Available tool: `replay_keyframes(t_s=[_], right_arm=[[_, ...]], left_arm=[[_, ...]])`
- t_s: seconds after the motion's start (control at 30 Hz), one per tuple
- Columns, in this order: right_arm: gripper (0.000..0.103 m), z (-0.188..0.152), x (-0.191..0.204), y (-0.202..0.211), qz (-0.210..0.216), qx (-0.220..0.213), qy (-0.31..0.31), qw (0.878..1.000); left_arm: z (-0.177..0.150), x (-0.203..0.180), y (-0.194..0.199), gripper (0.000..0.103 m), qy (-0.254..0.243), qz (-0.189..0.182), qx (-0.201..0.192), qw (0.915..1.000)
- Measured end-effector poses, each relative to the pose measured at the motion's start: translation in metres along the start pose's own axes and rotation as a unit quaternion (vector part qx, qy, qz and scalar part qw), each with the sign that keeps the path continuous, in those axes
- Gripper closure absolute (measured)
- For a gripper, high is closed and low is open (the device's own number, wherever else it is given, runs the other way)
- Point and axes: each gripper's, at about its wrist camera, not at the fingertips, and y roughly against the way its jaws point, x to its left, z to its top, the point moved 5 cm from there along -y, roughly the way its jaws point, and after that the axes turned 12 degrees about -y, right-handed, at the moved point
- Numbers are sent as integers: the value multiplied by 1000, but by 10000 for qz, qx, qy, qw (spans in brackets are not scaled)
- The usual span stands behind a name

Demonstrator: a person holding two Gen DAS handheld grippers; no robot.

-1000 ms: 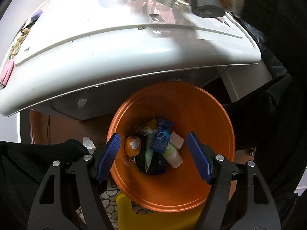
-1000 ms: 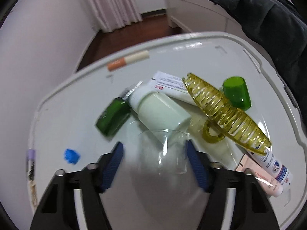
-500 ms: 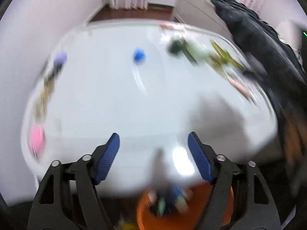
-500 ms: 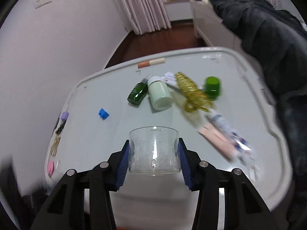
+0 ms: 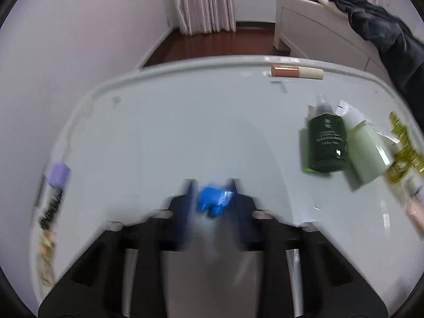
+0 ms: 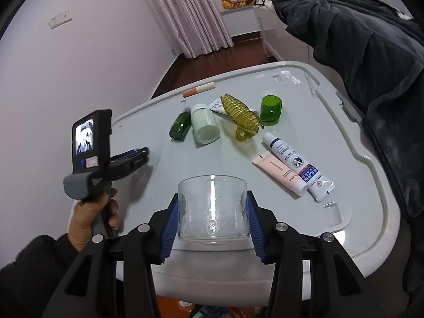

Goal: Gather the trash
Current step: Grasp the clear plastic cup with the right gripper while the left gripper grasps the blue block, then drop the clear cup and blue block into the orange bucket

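Note:
My right gripper (image 6: pixel 213 220) is shut on a clear plastic cup (image 6: pixel 213 210) and holds it above the near edge of the white table (image 6: pixel 352 185). My left gripper (image 5: pixel 212 196) is closed around a small blue piece (image 5: pixel 214 198) on the table (image 5: pixel 185 122); the view is blurred by motion. The left gripper also shows at the left of the right wrist view (image 6: pixel 132 159). On the table lie a dark green bottle (image 6: pixel 180 126), a pale green jar (image 6: pixel 204 127), a yellow hair clip (image 6: pixel 241 116), a green cap (image 6: pixel 270 110) and two tubes (image 6: pixel 296 167).
A beige stick (image 6: pixel 198 90) lies at the table's far edge. A purple item (image 5: pixel 57 175) and a chain (image 5: pixel 47 249) lie at the left edge. A dark coat (image 6: pixel 371 66) hangs at the right. A white bed frame (image 5: pixel 312 26) and curtains stand behind.
My left gripper swung up from the orange bin to the table and closed around the blue piece. My right gripper closed on the clear cup and drew it back toward the table's near edge.

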Motion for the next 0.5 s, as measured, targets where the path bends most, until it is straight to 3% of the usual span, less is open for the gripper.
replay_keyframes(t_s=[0.17,0.33,0.5], right_arm=[[56,-3,5,-1,-13,-7,73,10000],[56,-11,13,6,22,-33,254,9997],[56,-35,28,33,133,-71,569,9983]], left_arm=[[-8,5,23,83,242,-439,-301,9983],[-22,-3,92,83,74,-966,-658,9931],[-66,-14,169,83,-305,-1394,-727,9871]])
